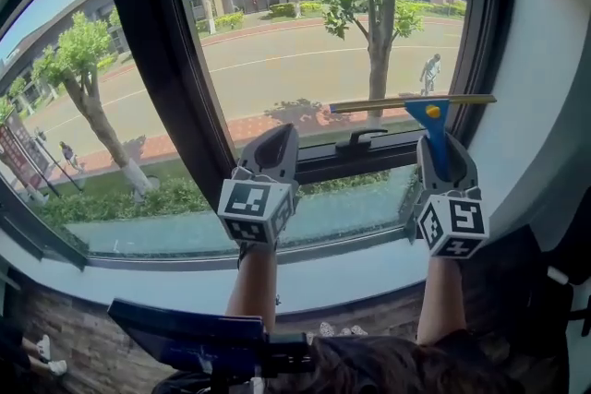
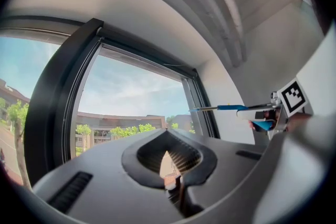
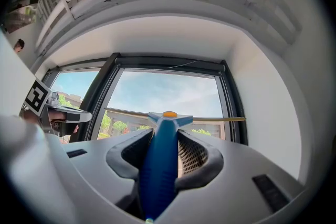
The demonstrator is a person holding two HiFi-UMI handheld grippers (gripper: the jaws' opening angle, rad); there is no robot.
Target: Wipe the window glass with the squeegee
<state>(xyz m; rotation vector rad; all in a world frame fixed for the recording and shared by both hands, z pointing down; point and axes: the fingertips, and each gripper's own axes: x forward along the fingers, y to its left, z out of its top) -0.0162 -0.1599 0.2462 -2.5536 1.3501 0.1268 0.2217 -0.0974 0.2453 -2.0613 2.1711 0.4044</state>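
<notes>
Two hand-held grippers were seen raised toward the window glass (image 1: 305, 41), and only the right one carried anything. The squeegee (image 1: 434, 120) was shown with a deep blue, tapering handle, an orange button at its head, and a long, thin, yellowish blade set crosswise to the handle. The blade was held level across the lower right part of the right-hand pane, its right end close to the dark window frame (image 1: 480, 32). Whether the blade touched the glass could not be told.

In the right gripper view the squeegee (image 3: 160, 155) was seen with its handle clamped between the two jaws of the right hand-held gripper (image 3: 165, 152), the head and blade standing out beyond the jaw tips. In the head view this right hand-held gripper (image 1: 436, 148) was pointed up and away, on a bare forearm rising from the near edge.

The left hand-held gripper (image 1: 277, 138) was held beside it, well apart, at the same height and just left of the black window latch (image 1: 360, 141). Its jaws were drawn together with only a thin sliver of light between them, and nothing was grasped by the left hand-held gripper (image 2: 169, 157).
</notes>
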